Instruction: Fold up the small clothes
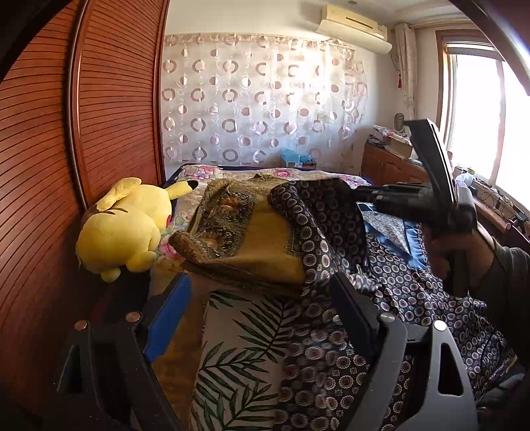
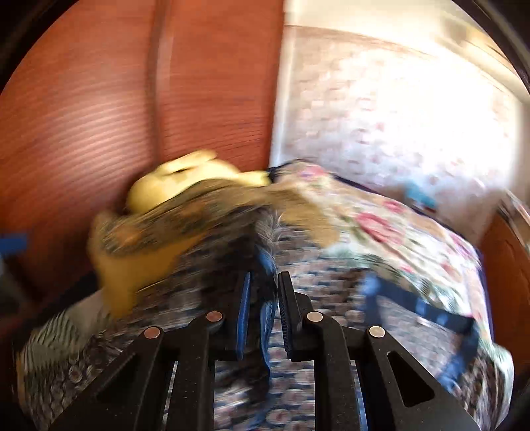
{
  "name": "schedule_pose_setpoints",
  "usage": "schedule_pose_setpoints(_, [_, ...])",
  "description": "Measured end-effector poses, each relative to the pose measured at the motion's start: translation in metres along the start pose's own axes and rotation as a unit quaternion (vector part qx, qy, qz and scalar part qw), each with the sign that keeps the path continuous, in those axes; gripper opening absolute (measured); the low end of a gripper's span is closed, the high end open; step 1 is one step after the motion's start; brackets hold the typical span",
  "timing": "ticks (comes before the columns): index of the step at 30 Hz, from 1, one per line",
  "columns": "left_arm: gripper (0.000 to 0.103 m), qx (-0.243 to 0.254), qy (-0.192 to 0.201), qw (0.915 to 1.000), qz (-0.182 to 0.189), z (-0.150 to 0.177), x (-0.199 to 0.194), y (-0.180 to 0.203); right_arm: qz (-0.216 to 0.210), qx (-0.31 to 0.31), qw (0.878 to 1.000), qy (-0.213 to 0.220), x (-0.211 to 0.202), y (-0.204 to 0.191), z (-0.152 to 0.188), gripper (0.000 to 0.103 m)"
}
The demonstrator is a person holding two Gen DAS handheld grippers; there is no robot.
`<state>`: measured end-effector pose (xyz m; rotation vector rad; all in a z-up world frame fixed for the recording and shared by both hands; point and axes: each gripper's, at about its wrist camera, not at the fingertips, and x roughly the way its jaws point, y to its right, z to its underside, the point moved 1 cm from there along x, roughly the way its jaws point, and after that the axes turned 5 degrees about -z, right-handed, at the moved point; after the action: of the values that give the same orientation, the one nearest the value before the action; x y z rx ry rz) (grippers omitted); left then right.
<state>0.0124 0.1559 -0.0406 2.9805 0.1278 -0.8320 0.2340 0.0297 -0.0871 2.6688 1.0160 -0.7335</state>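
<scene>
Jaws first: your left gripper [image 1: 261, 318] stands wide apart, one blue-padded finger [image 1: 167, 326] on one side and a black one on the other, with nothing pinched; the patterned cloth and the leaf-print pillow [image 1: 232, 358] lie under the gap. Your right gripper [image 2: 263, 298] is nearly closed, and a blue-edged fold of the dark scarf [image 1: 331, 238] sits between its pads. From the left wrist view, that gripper [image 1: 344, 192] holds a corner of the scarf lifted above the bed, with your hand [image 1: 453, 245] behind it.

Scarf: navy, satiny, covered in small pale ring motifs, blue border. It is draped from the raised corner down across the bed [image 1: 198, 172] toward the left gripper, rumpled, not flat. Part of it overlies a gold paisley cloth [image 1: 245, 232].

Surroundings: yellow plush toy [image 1: 126, 228] sits beside the gold cloth, against the slatted wooden wardrobe [image 1: 109, 99]. Floral bedspread beneath. Ring-pattern curtain [image 1: 258, 99] behind the bed; air conditioner [image 1: 354, 28] above; bright window [image 1: 477, 116] to the right.

Right wrist view is heavily motion-blurred; fine detail cannot be read.
</scene>
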Motion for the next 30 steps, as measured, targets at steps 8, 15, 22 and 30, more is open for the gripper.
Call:
schedule_pose_setpoints(8, [0.086, 0.018, -0.008, 0.9997, 0.016, -0.012, 0.022, 0.02, -0.015, 0.042, 0.999, -0.026, -0.012, 0.038, 0.003, 0.059])
schedule_pose_setpoints(15, [0.086, 0.02, -0.024, 0.9992, 0.023, -0.022, 0.047, 0.039, -0.005, 0.03, 0.998, -0.059, -0.071, 0.07, 0.044, 0.059])
schedule_pose_setpoints(22, [0.086, 0.025, -0.048, 0.9977, 0.041, -0.011, 0.059, 0.063, 0.028, 0.035, 0.992, -0.12, -0.095, 0.106, 0.096, 0.059])
schedule_pose_setpoints(30, [0.086, 0.036, -0.079, 0.9946, 0.057, 0.003, 0.072, 0.085, 0.026, 0.057, 0.988, -0.142, -0.093, 0.12, 0.116, 0.06])
